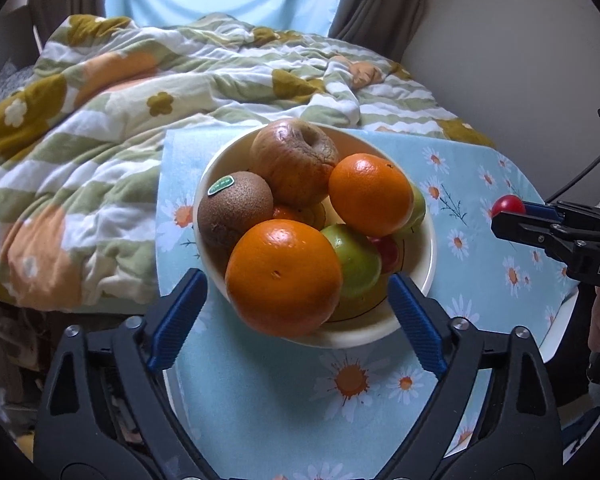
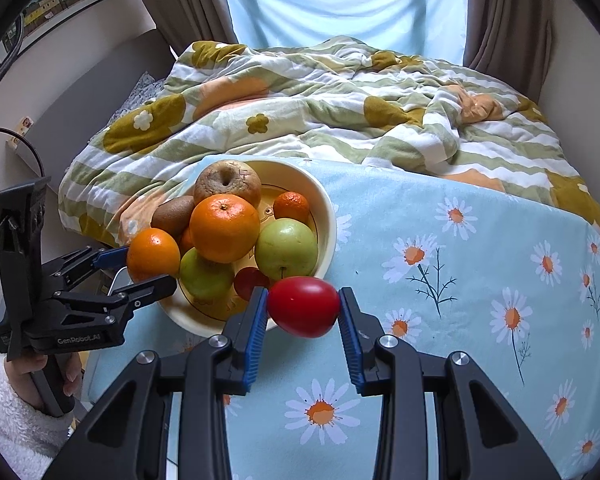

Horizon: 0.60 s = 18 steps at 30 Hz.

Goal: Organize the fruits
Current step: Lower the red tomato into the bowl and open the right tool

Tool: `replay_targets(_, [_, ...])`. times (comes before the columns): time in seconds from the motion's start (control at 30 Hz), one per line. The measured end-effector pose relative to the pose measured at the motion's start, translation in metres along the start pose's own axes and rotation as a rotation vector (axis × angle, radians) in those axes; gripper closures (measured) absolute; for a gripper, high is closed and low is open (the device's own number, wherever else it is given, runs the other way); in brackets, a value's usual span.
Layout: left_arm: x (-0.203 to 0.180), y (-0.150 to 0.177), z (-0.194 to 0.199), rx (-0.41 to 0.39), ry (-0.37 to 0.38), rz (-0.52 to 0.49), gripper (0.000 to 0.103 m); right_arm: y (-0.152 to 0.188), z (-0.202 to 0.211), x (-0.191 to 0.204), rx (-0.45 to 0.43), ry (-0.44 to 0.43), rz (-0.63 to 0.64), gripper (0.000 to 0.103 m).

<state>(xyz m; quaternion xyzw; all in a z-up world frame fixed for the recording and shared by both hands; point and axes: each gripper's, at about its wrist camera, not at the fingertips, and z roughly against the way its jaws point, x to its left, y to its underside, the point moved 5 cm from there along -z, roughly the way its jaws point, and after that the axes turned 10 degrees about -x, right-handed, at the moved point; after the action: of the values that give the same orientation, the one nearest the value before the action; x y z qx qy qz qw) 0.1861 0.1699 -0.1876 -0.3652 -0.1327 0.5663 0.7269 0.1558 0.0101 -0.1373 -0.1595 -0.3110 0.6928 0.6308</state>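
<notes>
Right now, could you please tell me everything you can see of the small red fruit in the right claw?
The small red fruit is smooth, glossy and egg-shaped, like a little tomato, with no stem showing. It lies sideways between the blue ribbed pads of the right claw, which is shut on it, one pad at each end. It sits beside the cream bowl, near the rim, over the daisy-print cloth; whether it touches the cloth cannot be told.

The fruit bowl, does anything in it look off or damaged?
Yes. The apple at the back of the bowl is brown and wrinkled, as if past its best. The other fruit looks sound.
</notes>
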Motion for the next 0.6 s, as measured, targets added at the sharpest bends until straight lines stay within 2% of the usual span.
replay_targets(0.17, [-0.009, -0.004, 0.014, -0.002, -0.008, -0.051, 0.003, -0.002, 0.007, 0.004, -0.017, -0.001, -0.014, 0.070])
replay_targets(0.37, [-0.011, -0.006, 0.039, -0.016, -0.070, -0.060, 0.003, -0.008, 0.008, 0.014, -0.019, -0.049, 0.017, 0.070])
replay_targets(0.6, [-0.014, 0.004, 0.055, 0.006, -0.167, -0.032, 0.000, -0.012, -0.003, 0.029, 0.006, -0.125, 0.089, 0.071])
